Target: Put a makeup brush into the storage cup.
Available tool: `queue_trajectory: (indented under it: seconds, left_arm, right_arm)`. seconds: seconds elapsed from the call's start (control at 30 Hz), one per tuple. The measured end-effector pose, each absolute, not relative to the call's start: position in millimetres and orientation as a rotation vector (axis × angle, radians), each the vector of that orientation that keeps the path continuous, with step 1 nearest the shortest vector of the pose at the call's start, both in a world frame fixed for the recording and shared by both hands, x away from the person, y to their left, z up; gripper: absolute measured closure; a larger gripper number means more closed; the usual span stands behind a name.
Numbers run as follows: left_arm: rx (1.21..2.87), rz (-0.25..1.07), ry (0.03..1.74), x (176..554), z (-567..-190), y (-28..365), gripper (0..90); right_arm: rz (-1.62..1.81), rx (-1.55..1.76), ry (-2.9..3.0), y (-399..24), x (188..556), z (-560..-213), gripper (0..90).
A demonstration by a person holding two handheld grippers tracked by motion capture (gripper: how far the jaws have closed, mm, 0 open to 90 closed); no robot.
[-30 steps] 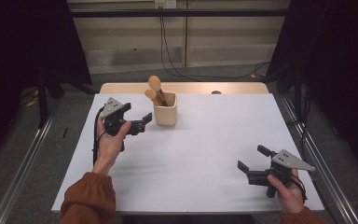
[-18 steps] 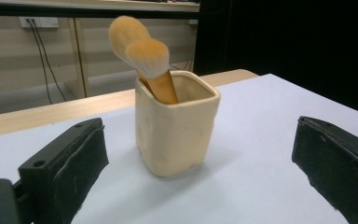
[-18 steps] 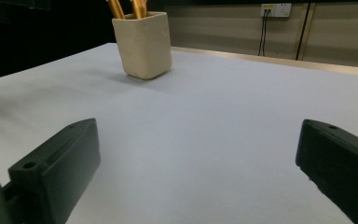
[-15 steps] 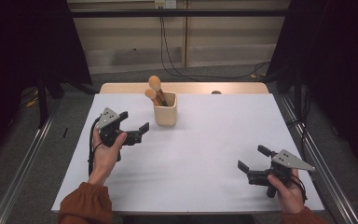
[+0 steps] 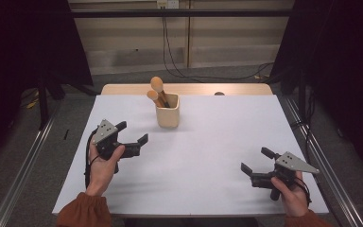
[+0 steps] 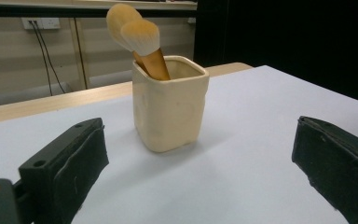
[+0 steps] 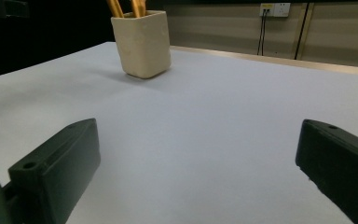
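With both sets of jaws spread and empty, you appear to be between steps: your left gripper (image 5: 130, 137) sits near the cream holder (image 5: 167, 116) of two makeup brushes (image 6: 140, 37) at the table's (image 5: 217, 142) far centre, your right gripper (image 5: 255, 165) well apart, and the brush handles are hidden inside.

At lower left of the high view, a rust-orange sleeve (image 5: 84, 210) is covering the left forearm, and a sliver of the same sleeve (image 5: 307, 220) is showing at lower right. The left gripper (image 5: 132, 138) is showing black, two-jawed, with a grey three-cornered plate (image 5: 105, 131) on top and a black cable (image 5: 88, 161) looping beside the wrist. The right gripper (image 5: 255, 161) is wearing the same grey plate (image 5: 297, 162). In the gripper views, the blocky black jaws are showing small round holes near their tips.
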State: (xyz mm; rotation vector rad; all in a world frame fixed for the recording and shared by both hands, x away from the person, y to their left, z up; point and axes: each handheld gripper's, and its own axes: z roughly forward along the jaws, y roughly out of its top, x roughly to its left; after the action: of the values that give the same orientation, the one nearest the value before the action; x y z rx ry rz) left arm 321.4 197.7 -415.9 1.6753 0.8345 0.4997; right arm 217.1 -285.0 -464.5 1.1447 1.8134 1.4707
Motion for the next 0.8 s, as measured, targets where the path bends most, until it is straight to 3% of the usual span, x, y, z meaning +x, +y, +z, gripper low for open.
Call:
queue_trajectory:
  seconds: [0.8]
  left_arm:
    - [1.717, 0.518, 0.815, 274.8, -430.5, 220.9, 2.9]
  right_arm:
    - [1.468, 1.144, 1.809, -285.6, 216.3, -464.1, 0.0]
